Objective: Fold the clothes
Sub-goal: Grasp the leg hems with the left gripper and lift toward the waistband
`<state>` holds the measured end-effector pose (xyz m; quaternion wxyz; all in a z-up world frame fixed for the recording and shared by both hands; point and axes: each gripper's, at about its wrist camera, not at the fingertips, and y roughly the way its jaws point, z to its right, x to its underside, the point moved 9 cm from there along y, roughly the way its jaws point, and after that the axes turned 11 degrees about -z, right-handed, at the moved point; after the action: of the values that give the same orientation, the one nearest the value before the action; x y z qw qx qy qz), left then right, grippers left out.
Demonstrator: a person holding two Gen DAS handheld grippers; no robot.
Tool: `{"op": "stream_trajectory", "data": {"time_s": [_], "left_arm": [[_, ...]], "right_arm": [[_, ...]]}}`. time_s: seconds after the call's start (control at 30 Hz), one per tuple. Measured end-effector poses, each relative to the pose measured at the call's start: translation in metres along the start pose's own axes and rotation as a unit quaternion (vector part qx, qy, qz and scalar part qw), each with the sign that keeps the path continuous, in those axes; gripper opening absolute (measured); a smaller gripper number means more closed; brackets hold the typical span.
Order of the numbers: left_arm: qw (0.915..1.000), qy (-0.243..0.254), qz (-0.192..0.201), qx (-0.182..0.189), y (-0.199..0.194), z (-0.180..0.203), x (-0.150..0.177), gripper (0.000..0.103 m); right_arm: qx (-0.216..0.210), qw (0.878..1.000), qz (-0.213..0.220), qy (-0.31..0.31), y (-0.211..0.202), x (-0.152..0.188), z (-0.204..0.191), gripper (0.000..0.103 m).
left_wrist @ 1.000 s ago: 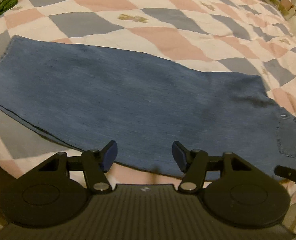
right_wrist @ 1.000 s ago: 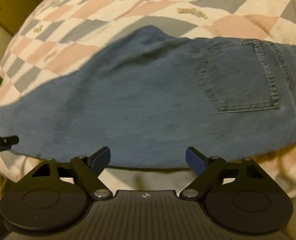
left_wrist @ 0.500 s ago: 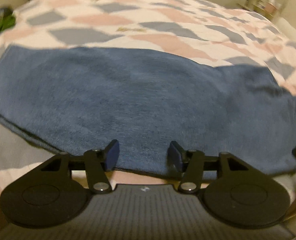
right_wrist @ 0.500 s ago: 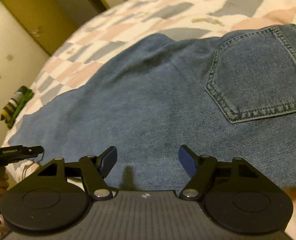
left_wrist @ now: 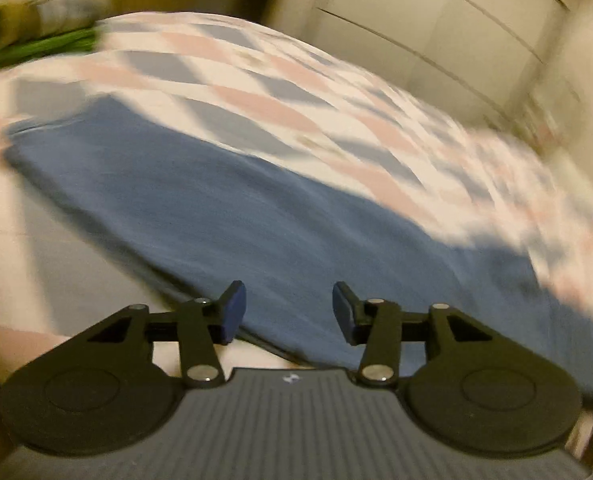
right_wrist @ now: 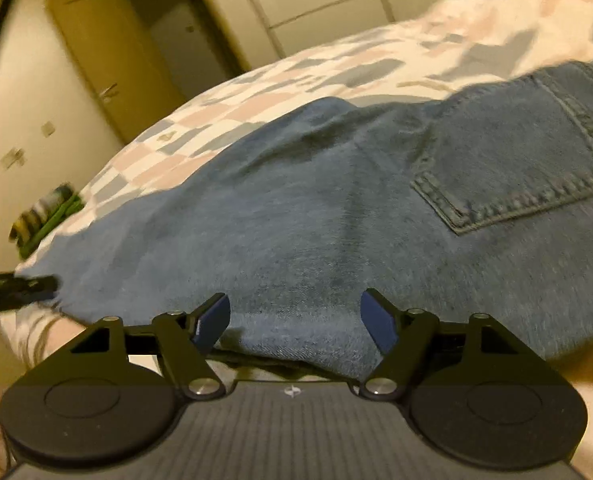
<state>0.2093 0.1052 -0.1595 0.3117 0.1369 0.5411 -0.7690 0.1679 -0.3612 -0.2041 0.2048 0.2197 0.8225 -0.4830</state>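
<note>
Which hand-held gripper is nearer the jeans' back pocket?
Right. The right hand-held gripper sits at the jeans' near edge, the back pocket just beyond. The left hand-held gripper is over the leg end; no pocket in its view.

Dim, yellowish light; heavy motion blur, perhaps worst leftward.

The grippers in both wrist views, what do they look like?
Both match: the left gripper and right gripper have black linkage arms with silver rivets, round black discs either side, blue pads on the fingers, and a ribbed grey body bearing a small white logo.
</note>
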Motion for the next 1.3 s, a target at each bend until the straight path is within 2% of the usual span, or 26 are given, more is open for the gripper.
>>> {"op": "stream_trajectory", "data": {"time_s": [0.07,0.2,0.37,0.47,0.6,0.67,0.77,0.83,0.93,0.97,1.03,1.07,1.1,1.13,1.2,1.3], "left_arm": [[0.9976,-0.068,0.005,-0.010,-0.008,-0.041,-0.012,0.046],[0.9846,-0.171,0.014,-0.033,-0.011,-0.110,-0.024,0.046],[0.9665,-0.253,0.036,-0.029,-0.004,-0.158,-0.042,0.046],[0.9626,-0.265,0.042,-0.037,0.006,-0.165,-0.054,0.046],[0.9647,-0.251,0.056,-0.056,0.022,-0.159,-0.064,0.048],[0.9685,-0.232,0.061,-0.067,0.024,-0.154,-0.067,0.043],[0.9726,-0.210,0.062,-0.078,0.028,-0.153,-0.070,0.038],[0.9751,-0.199,0.062,-0.076,0.029,-0.151,-0.072,0.044],[0.9774,-0.187,0.064,-0.074,0.032,-0.149,-0.073,0.049],[0.9784,-0.182,0.065,-0.074,0.033,-0.148,-0.072,0.048],[0.9805,-0.169,0.065,-0.075,0.032,-0.146,-0.074,0.030],[0.9815,-0.163,0.065,-0.075,0.032,-0.145,-0.075,0.026],[0.9826,-0.157,0.065,-0.074,0.032,-0.144,-0.076,0.016],[0.9840,-0.151,0.067,-0.068,0.030,-0.141,-0.078,0.013],[0.9868,-0.123,0.070,-0.079,0.024,-0.128,-0.085,0.011],[0.9905,-0.037,0.094,-0.094,0.010,-0.085,-0.096,0.010]], "right_arm": [[0.003,1.000,0.002,0.031,-0.004,0.000,0.000,0.082],[-0.001,0.994,0.016,0.105,-0.009,0.000,0.006,0.085],[-0.022,0.983,0.024,0.181,-0.009,-0.008,0.017,0.087],[-0.037,0.975,0.027,0.219,-0.007,-0.013,0.024,0.087],[-0.040,0.971,0.024,0.234,-0.003,-0.020,0.030,0.086],[-0.032,0.972,0.020,0.230,-0.002,-0.023,0.031,0.084],[-0.009,0.978,0.019,0.208,-0.003,-0.029,0.032,0.072],[0.016,0.983,0.017,0.180,-0.005,-0.034,0.032,0.066],[0.044,0.989,0.000,0.141,-0.004,-0.034,0.028,0.065],[0.053,0.990,-0.006,0.128,-0.003,-0.033,0.027,0.065],[0.066,0.992,-0.016,0.108,-0.001,-0.033,0.025,0.065],[0.067,0.992,-0.018,0.103,-0.002,-0.032,0.023,0.065],[0.067,0.993,-0.016,0.100,-0.003,-0.031,0.022,0.065],[0.066,0.993,-0.015,0.098,-0.005,-0.031,0.022,0.065],[0.066,0.993,-0.008,0.101,-0.011,-0.029,0.023,0.066],[0.074,0.991,0.004,0.109,-0.023,-0.025,0.029,0.066]]}}
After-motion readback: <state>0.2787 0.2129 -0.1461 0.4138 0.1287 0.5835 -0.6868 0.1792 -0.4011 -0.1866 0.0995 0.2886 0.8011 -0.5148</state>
